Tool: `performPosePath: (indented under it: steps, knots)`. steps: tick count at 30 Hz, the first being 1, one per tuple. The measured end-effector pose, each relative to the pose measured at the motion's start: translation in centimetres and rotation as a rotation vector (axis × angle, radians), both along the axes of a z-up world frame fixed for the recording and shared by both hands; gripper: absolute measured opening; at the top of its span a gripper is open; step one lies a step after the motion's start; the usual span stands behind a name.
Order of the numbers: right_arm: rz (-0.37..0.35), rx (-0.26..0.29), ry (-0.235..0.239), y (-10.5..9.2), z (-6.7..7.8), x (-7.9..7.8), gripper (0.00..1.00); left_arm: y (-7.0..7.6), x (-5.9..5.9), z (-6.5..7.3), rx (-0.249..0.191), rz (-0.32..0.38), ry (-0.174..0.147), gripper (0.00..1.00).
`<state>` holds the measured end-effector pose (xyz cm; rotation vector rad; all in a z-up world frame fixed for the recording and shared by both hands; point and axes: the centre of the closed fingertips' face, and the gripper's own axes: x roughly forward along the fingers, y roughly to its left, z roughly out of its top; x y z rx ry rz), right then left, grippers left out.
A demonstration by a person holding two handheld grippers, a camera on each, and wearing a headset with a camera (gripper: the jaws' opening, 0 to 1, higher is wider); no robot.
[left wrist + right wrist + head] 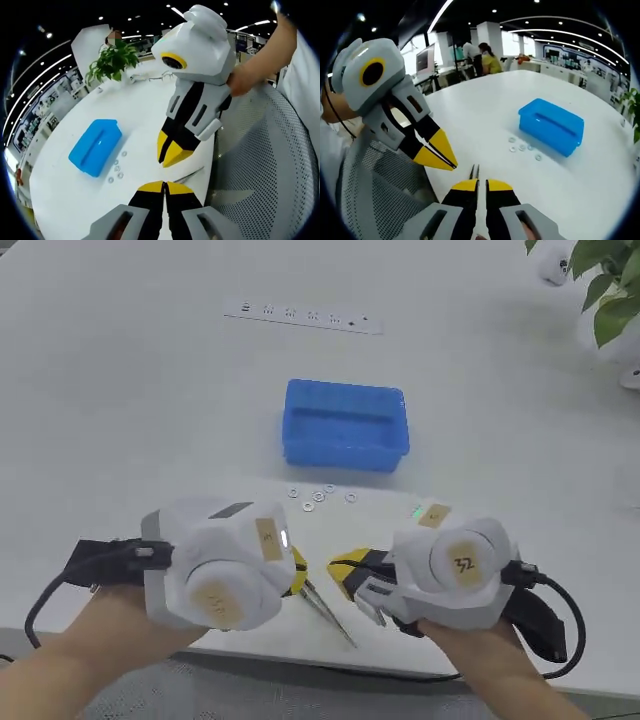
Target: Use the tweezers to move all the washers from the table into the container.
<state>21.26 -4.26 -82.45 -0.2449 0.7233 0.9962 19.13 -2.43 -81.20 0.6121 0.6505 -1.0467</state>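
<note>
Both pinched narrow and empty: left gripper (165,186), right gripper (481,184); tweezers (330,613) just beside fingers (465,186).

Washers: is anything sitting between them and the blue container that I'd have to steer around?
Nothing visible stands in the way. The washers lie on the bare table just in front of the container, whose top is open.

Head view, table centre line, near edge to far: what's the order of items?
tweezers → washers → blue container → power strip. The two grippers overlap the tweezers at the near edge, so they are left out.
</note>
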Motion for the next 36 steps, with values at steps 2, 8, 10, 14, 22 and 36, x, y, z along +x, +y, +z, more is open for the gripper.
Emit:
performPosePath:
  steps: [2, 8, 10, 14, 22, 36]
  knots:
    - [-0.026, -0.01, -0.011, -0.9, 0.1, 0.2, 0.03, -0.4, -0.1, -0.6, 0.012, -0.038, -0.004, 0.0]
    - [-0.118, -0.016, -0.042, -3.4, 1.7, 0.7, 0.07, -1.6, -0.3, -1.8, 0.054, -0.155, -0.004, 0.11]
    - [-0.176, -0.007, -0.022, -4.3, 2.2, 0.9, 0.11, -1.9, -0.5, -2.4, 0.074, -0.192, 0.021, 0.16]
    - [-0.214, 0.017, -0.023, -5.2, 3.3, 0.9, 0.07, -2.8, -0.8, -3.1, 0.086, -0.259, 0.026, 0.2]
    - [-0.176, -0.023, -0.004, -5.9, 2.1, -0.7, 0.0, -4.6, -1.8, -4.9, 0.133, -0.397, 0.036, 0.16]
    - [-0.233, -0.017, -0.037, -6.7, 2.9, -0.1, 0.0, -4.8, -3.3, -6.8, 0.18, -0.579, 0.052, 0.0]
